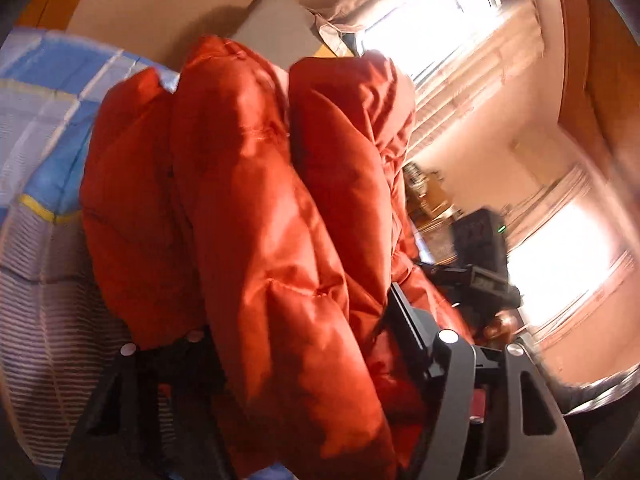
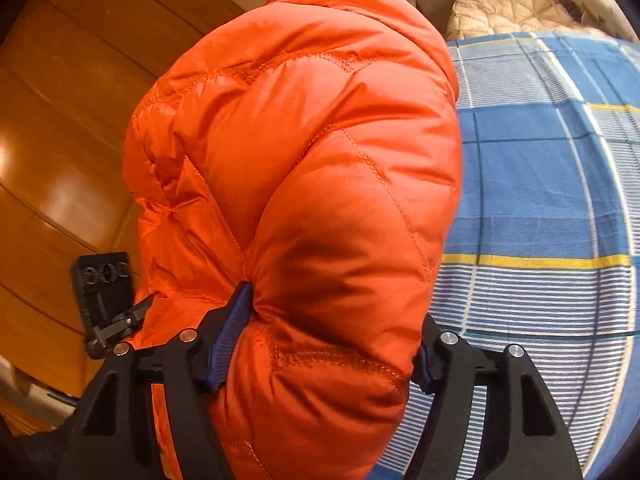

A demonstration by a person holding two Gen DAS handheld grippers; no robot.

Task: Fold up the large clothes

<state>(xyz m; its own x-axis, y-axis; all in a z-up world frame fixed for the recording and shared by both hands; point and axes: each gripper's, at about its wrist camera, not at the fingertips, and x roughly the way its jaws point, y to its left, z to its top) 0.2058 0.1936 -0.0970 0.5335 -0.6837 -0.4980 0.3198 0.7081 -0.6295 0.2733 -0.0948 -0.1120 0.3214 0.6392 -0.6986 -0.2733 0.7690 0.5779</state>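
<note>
A: Where is the orange puffer jacket [image 2: 304, 184] against your right gripper [image 2: 332, 340]?

B: It bulges straight out between your two fingers, which pinch a thick fold of it. The blue pads [image 2: 228, 344] press into the padding on either side, so that claw is holding the jacket. Off to the claw's right lies the blue checked bedsheet [image 2: 540, 200], and far ahead on the right sits a cream quilted garment [image 2: 508, 4]. To the claw's left is the wooden floor [image 2: 52, 128].

A: And your left gripper [image 1: 304, 340]?

B: The same jacket [image 1: 248, 200] fills the space between its fingers and hangs forward in heavy folds. That claw grips it too, with cloth wedged between the jaws. The sheet [image 1: 44, 128] shows to its left, bright windows [image 1: 432, 20] to its right. Low on the right, just past the jacket, you can see part of the other gripper [image 1: 480, 276], dark and blurred.
</note>
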